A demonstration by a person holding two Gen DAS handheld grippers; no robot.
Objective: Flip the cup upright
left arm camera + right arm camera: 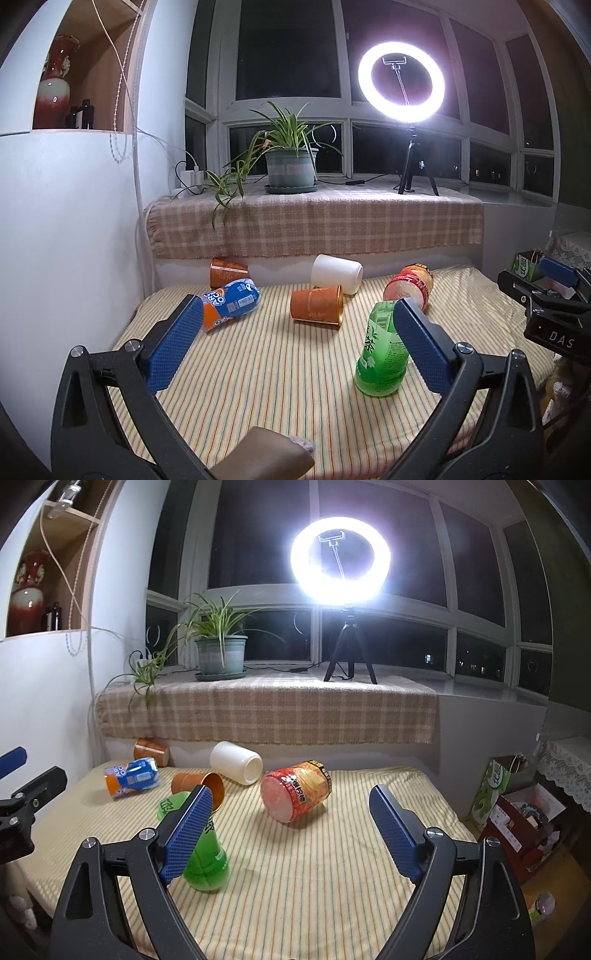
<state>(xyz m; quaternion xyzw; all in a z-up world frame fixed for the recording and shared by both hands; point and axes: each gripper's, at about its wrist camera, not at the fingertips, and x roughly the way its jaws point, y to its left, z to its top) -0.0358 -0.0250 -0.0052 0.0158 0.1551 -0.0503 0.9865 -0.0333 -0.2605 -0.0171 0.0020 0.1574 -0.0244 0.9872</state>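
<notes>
Several cups lie tipped on a striped bed (258,369). An orange cup (317,305) lies on its side mid-bed, mouth to the right; it also shows in the right wrist view (197,784). A white cup (337,274) lies behind it. A second orange cup (226,272) lies at the back left. A blue and orange cup (229,303) lies at the left. A red noodle cup (295,790) lies on its side. A green cup (382,356) stands mouth down. My left gripper (297,339) is open and empty above the bed. My right gripper (291,827) is open and empty.
A ledge with a plaid cloth (314,225) runs behind the bed, holding a potted plant (291,166) and a lit ring light on a tripod (400,81). A white wall stands at the left. Boxes and bags (517,812) sit on the floor to the right.
</notes>
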